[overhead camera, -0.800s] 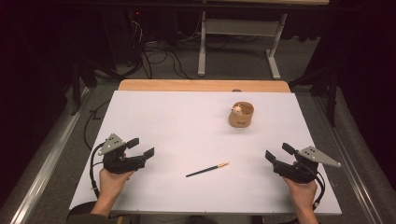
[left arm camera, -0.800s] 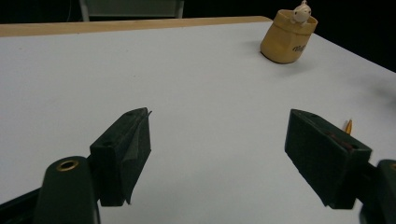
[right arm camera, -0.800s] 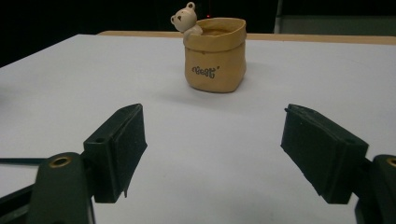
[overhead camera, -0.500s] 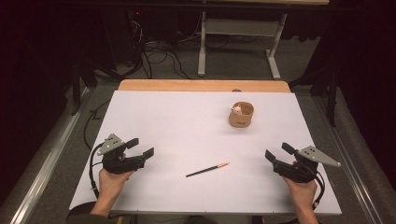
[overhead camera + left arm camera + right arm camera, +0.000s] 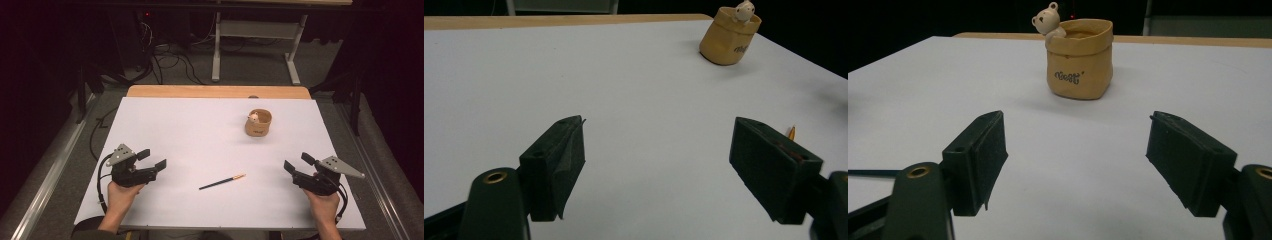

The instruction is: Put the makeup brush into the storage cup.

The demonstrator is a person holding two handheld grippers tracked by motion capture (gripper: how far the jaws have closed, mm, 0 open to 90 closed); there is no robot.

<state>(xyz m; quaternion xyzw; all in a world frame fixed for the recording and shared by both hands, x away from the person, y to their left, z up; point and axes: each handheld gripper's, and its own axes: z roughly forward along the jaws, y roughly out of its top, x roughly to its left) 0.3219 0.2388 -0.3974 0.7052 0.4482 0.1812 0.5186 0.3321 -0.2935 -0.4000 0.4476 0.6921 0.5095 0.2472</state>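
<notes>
Pencil (image 5: 222, 181) flat between two wide-open, empty hand-held grippers, long axis slanting, orange tip up-right.

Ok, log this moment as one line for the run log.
left gripper: open, empty | right gripper: open, empty | thin dark pencil with orange tip: flat on white table, between grippers | tan bag-shaped pot with bear figure: upright, far right

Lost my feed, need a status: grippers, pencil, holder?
Left gripper and right gripper open, empty, low over table. Pencil flat between them, untouched. Bear holder upright beyond. Path clear.
</notes>
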